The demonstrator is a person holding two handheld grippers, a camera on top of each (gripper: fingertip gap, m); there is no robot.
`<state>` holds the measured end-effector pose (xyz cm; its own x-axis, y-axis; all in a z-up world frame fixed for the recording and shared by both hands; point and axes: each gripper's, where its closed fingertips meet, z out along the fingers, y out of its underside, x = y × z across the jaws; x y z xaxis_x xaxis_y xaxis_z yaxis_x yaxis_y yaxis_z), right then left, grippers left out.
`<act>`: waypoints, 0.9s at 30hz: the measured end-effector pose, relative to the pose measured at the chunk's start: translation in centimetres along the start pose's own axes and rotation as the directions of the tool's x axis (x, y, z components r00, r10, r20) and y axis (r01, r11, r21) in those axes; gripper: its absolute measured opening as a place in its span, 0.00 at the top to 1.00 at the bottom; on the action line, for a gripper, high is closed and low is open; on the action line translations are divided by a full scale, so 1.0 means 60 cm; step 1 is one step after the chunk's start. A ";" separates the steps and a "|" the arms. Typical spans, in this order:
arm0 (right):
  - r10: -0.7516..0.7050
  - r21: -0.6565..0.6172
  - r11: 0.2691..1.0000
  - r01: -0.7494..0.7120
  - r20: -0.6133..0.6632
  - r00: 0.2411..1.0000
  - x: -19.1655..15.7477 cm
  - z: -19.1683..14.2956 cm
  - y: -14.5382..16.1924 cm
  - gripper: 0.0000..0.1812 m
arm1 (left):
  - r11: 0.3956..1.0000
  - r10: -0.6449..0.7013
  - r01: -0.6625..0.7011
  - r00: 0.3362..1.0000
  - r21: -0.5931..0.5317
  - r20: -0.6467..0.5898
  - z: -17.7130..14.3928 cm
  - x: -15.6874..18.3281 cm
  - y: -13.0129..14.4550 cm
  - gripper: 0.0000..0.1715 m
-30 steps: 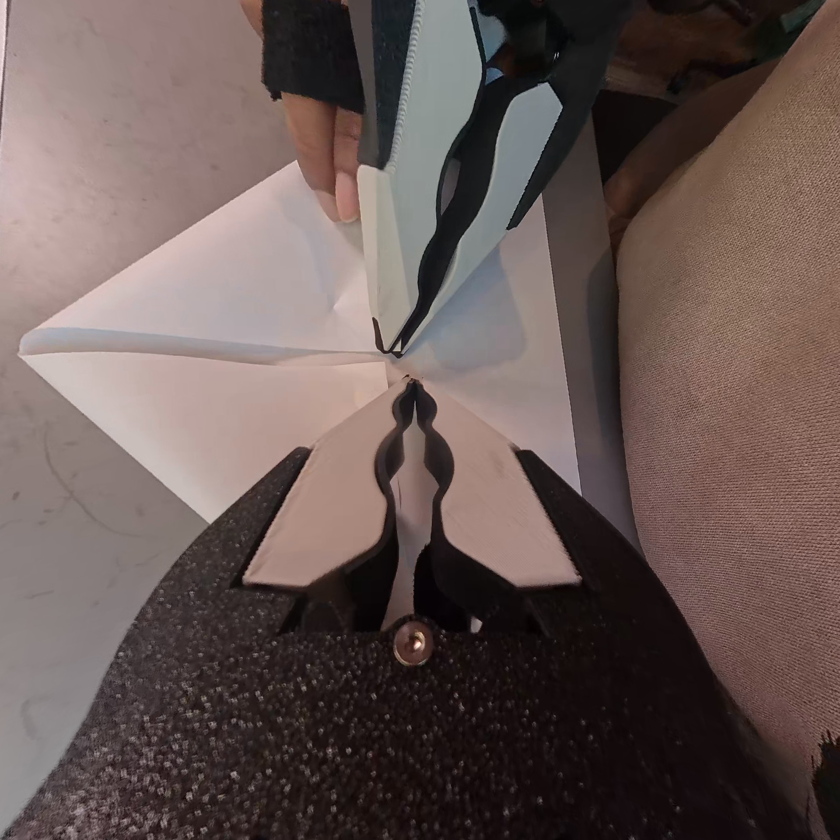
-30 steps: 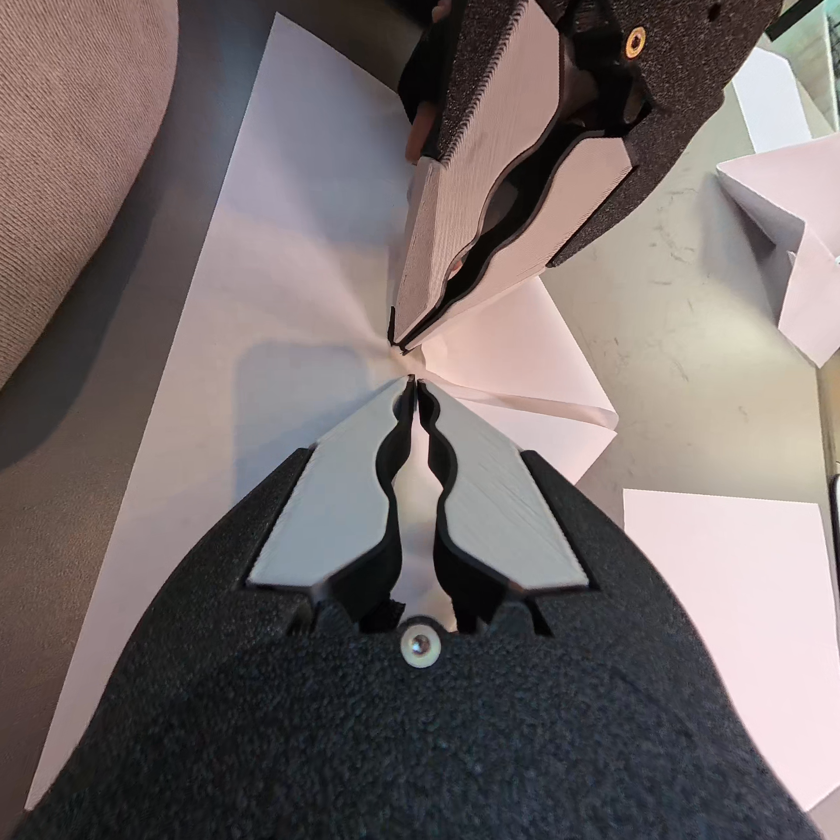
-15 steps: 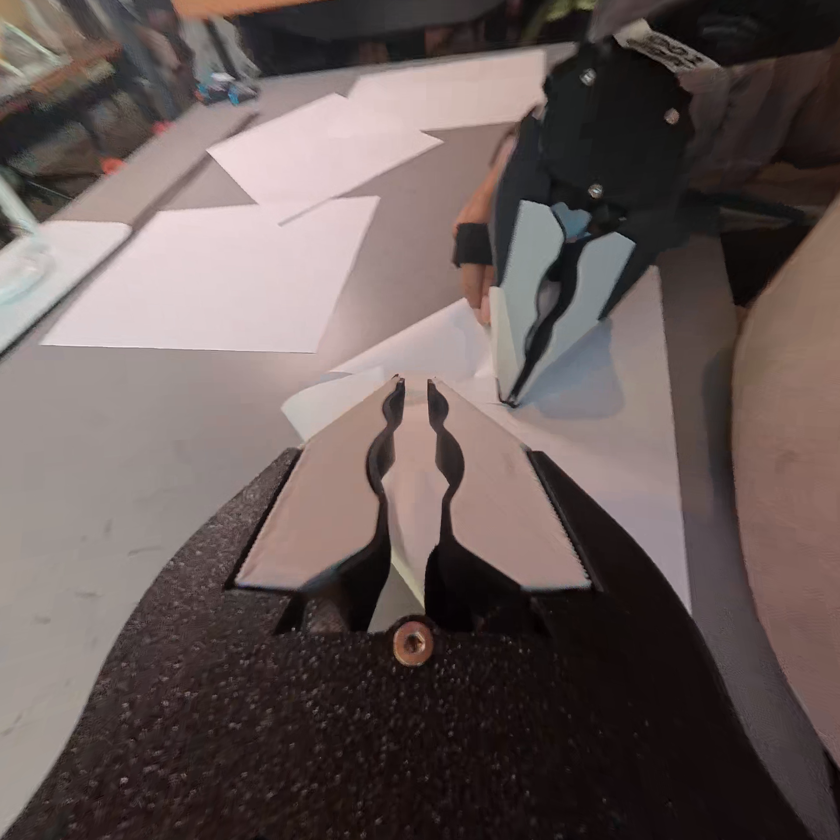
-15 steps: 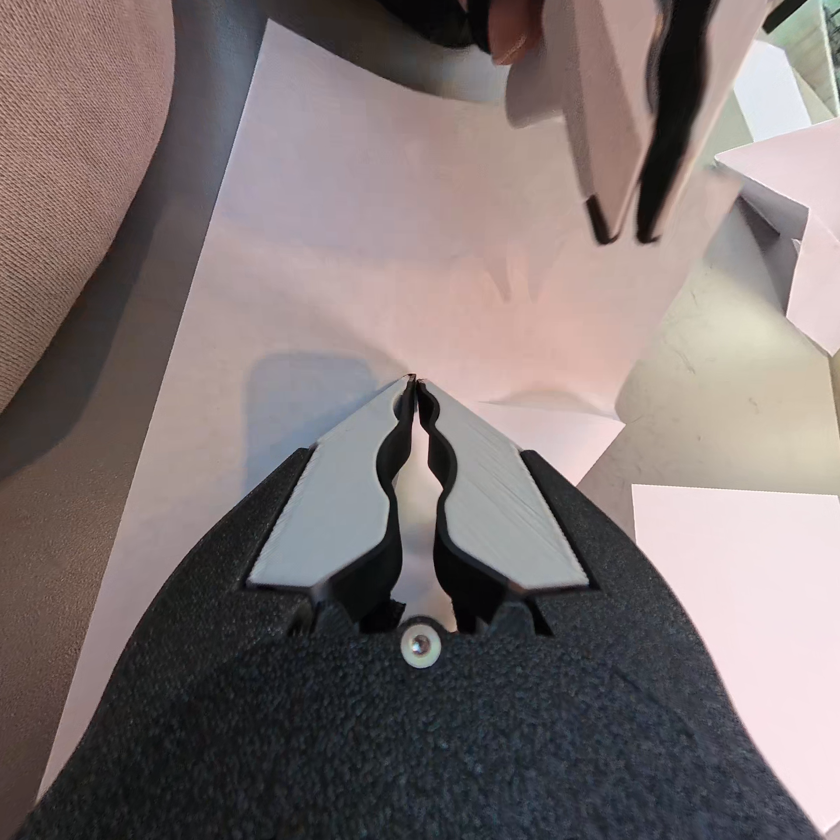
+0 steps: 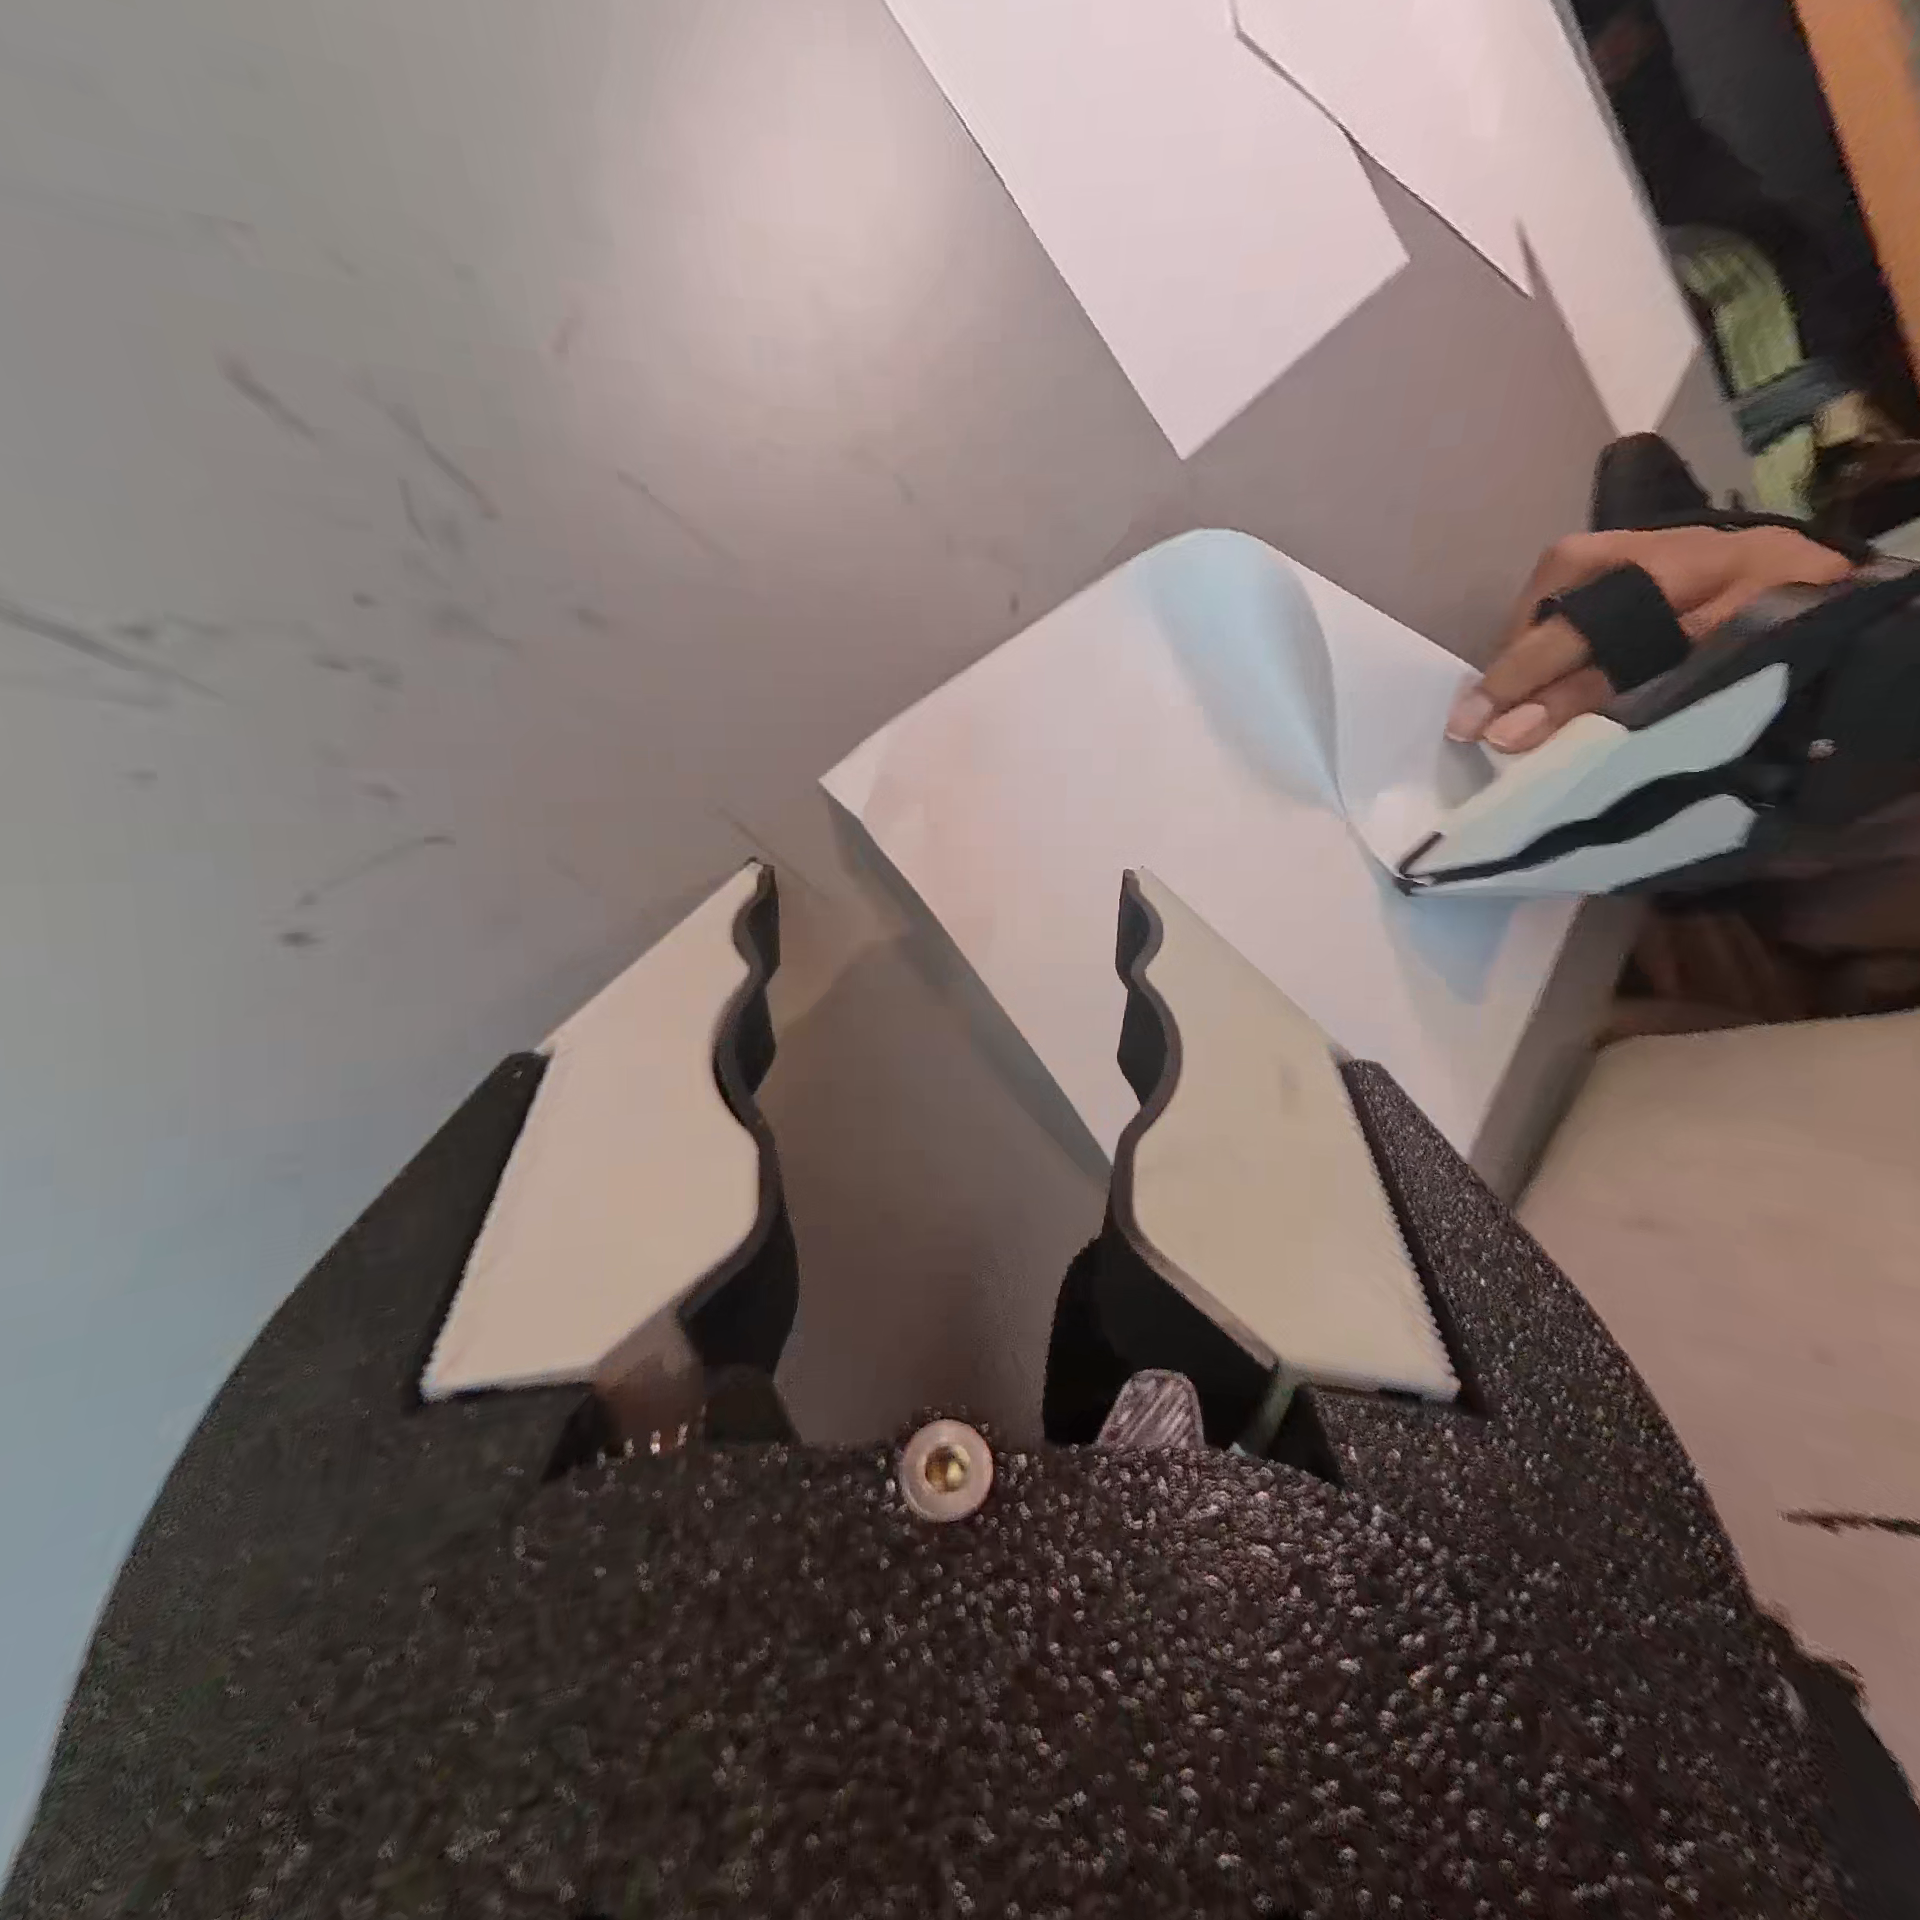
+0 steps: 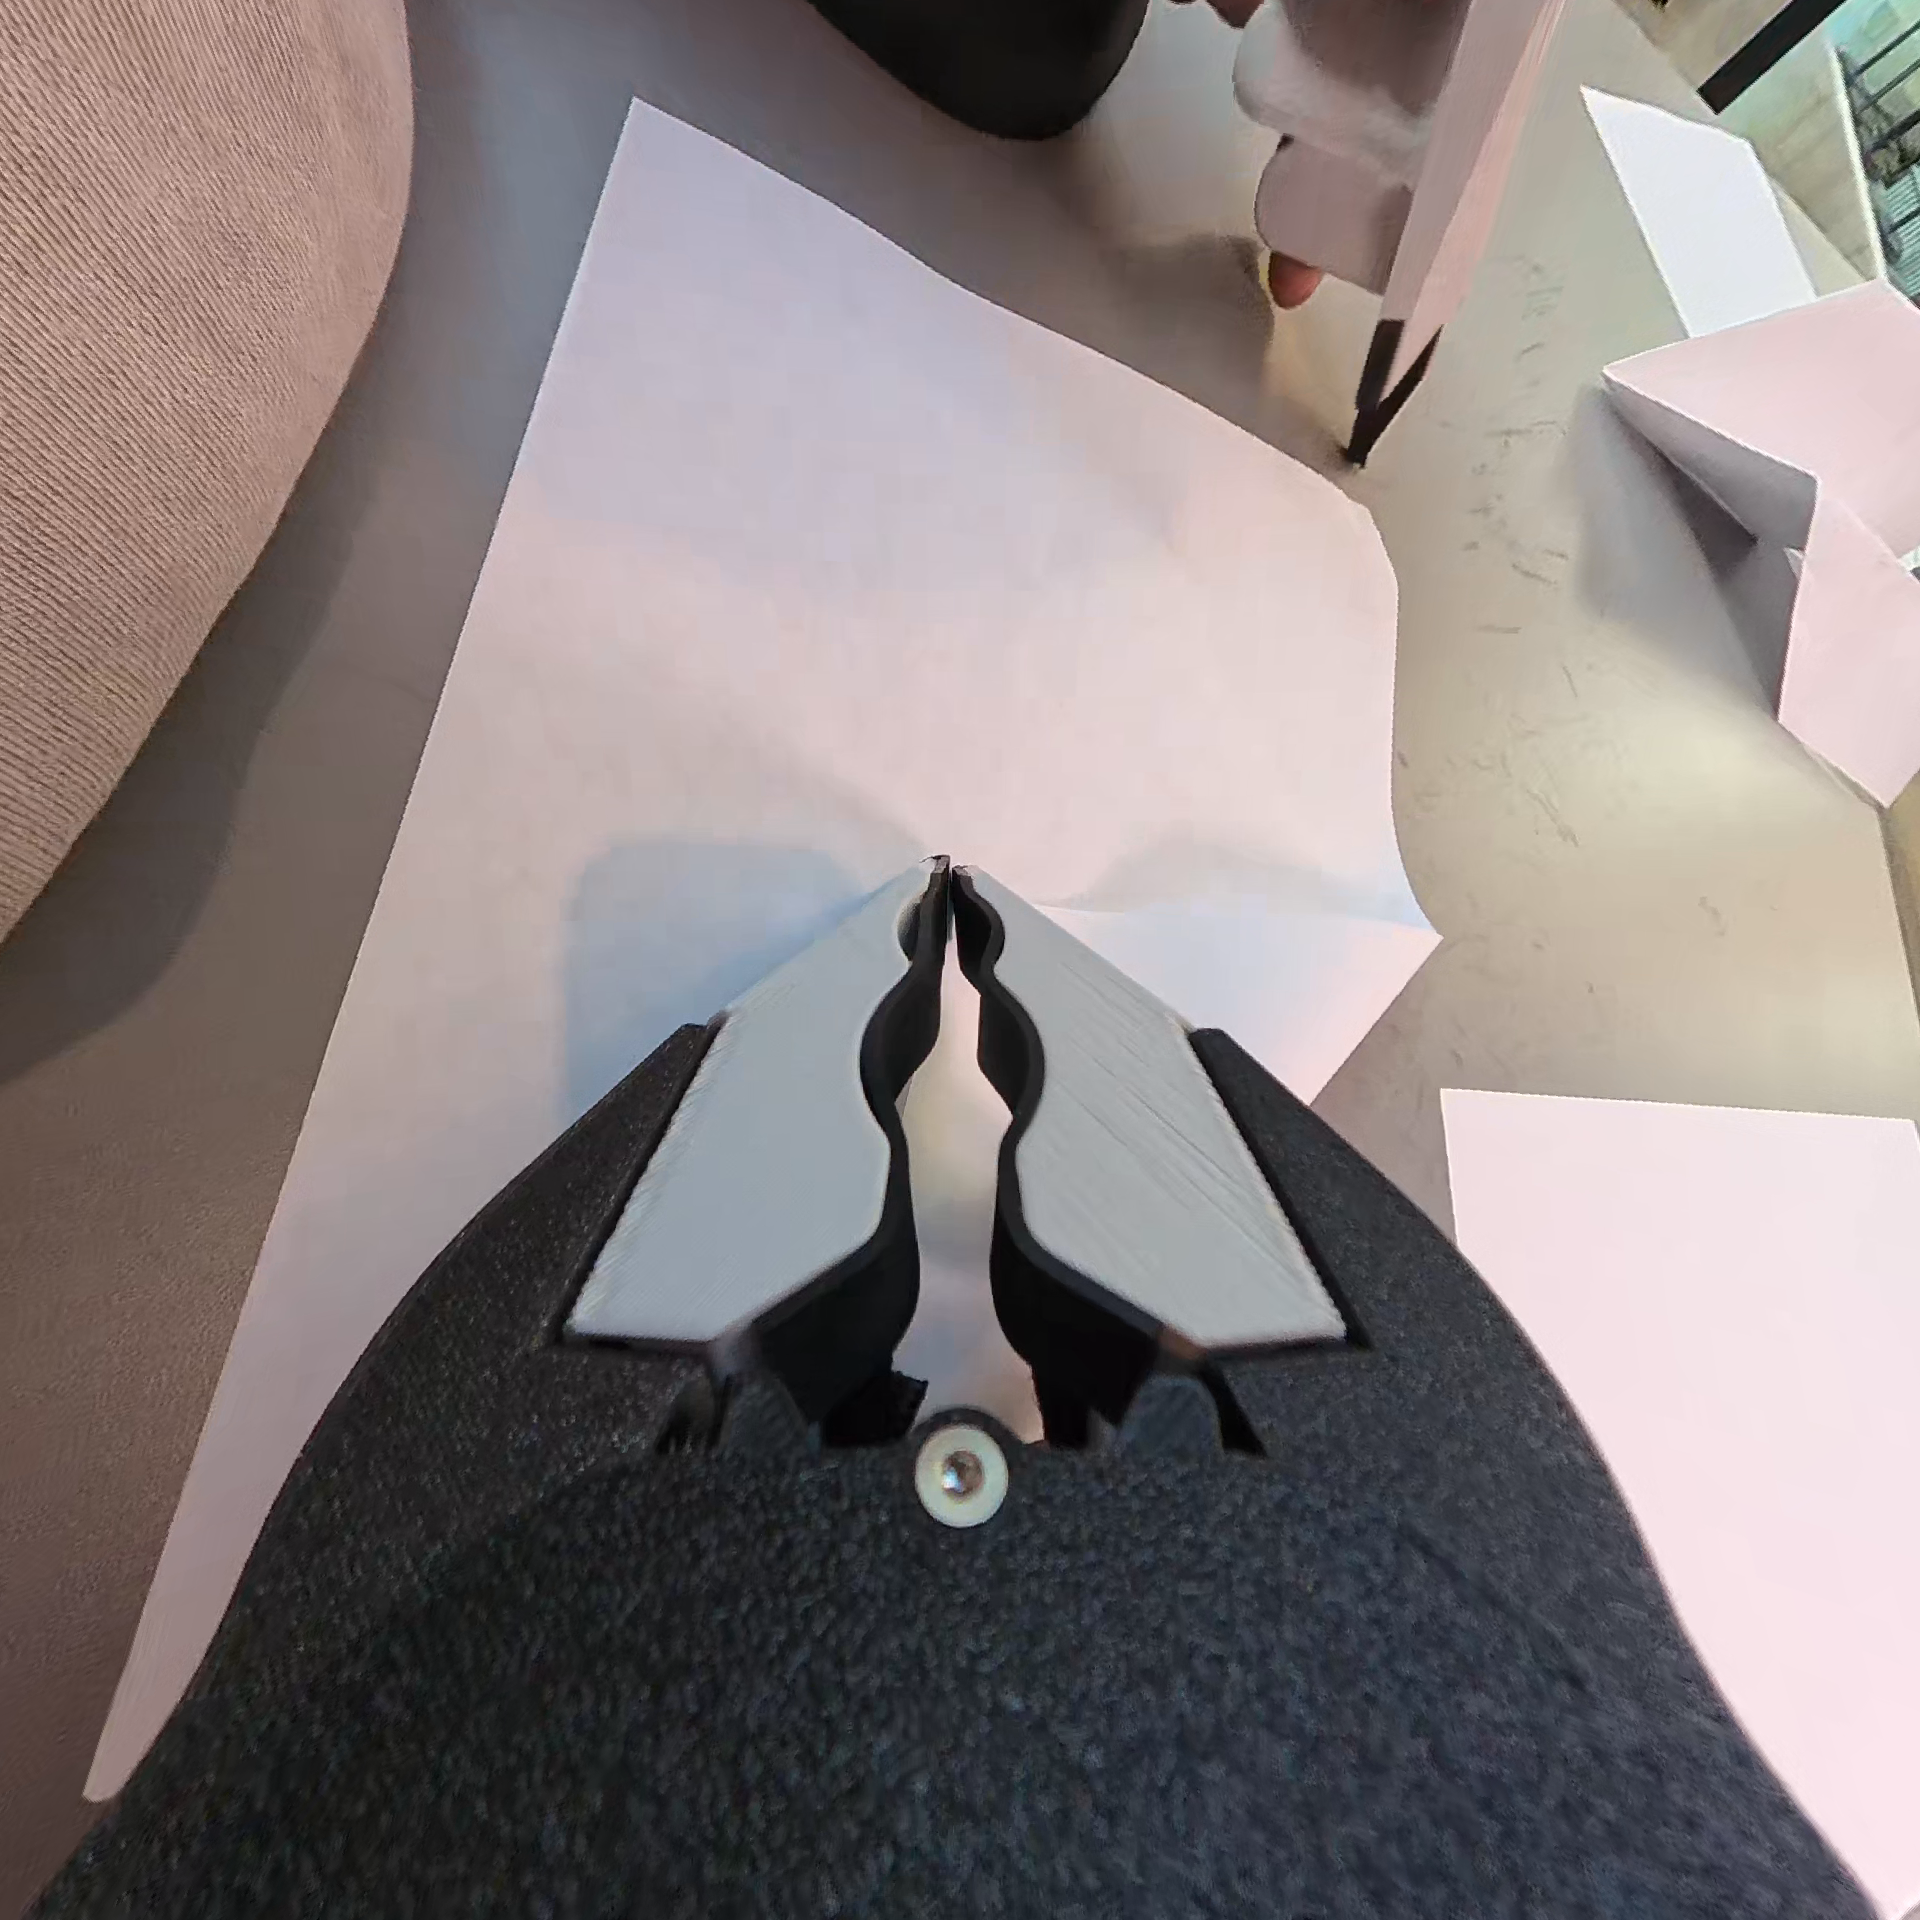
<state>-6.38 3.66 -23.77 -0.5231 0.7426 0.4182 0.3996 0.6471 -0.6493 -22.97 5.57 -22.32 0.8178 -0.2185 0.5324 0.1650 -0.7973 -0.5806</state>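
White paper sheet (image 6: 831, 540), 1 item, flat on grey table (image 5: 416, 468), partly folded, 1 corner curling up. Right gripper (image 6: 948, 871): jaws closed, tips pressed on the sheet near its middle, seemingly pinning rather than pinching it. Left gripper (image 5: 943, 883): jaws wide open, empty, off the sheet's corner; sheet lies ahead and to its right. 2 loose sheets (image 5: 1195, 208) beyond.
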 end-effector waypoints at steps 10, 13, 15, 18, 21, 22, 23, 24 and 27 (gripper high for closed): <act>0.030 0.062 0.998 -0.030 -0.002 1.000 0.005 -0.013 -0.007 1.00 | 0.988 -0.149 0.151 0.946 -0.014 -0.286 0.026 0.075 0.001 0.80; 0.035 0.073 0.997 -0.034 -0.002 0.999 0.005 -0.018 -0.007 1.00 | 0.955 -0.232 0.292 0.848 0.054 -0.477 0.001 0.102 -0.039 0.87; 0.037 0.088 0.995 -0.037 0.000 0.999 0.005 -0.021 -0.010 1.00 | 0.940 -0.270 0.338 0.805 0.035 -0.528 -0.002 0.108 -0.045 0.87; 0.036 0.104 0.994 -0.037 0.004 0.999 0.002 -0.024 -0.015 1.00 | 0.929 -0.300 0.370 0.765 0.007 -0.571 0.005 0.121 -0.048 0.87; 0.034 0.121 0.992 -0.035 0.007 0.999 -0.001 -0.027 -0.021 1.00 | 0.972 -0.201 0.234 0.873 0.020 -0.445 0.030 0.112 -0.034 0.91; 0.036 0.124 0.992 -0.037 0.004 0.999 -0.001 -0.028 -0.021 1.00 | 0.984 -0.150 0.175 0.897 0.022 -0.415 0.033 0.113 -0.030 0.91; 0.041 0.125 0.991 -0.041 0.000 0.999 0.001 -0.029 -0.021 1.00 | 0.993 -0.095 0.114 0.915 0.026 -0.393 0.034 0.117 -0.027 0.95; 0.048 0.121 0.991 -0.047 -0.005 0.999 0.003 -0.030 -0.019 1.00 | 0.998 -0.034 0.049 0.933 0.032 -0.359 0.035 0.117 -0.023 0.99; 0.072 0.100 0.993 -0.068 -0.031 0.997 0.013 -0.034 -0.008 1.00 | 0.991 0.136 -0.133 0.952 0.031 -0.275 0.036 0.122 -0.010 1.00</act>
<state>-5.44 4.24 -21.84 -0.4695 0.7921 0.3901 0.3571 0.5744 -0.7366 -15.89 5.65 -19.38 0.6494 -0.4712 0.5968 0.0722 -0.7431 -0.6653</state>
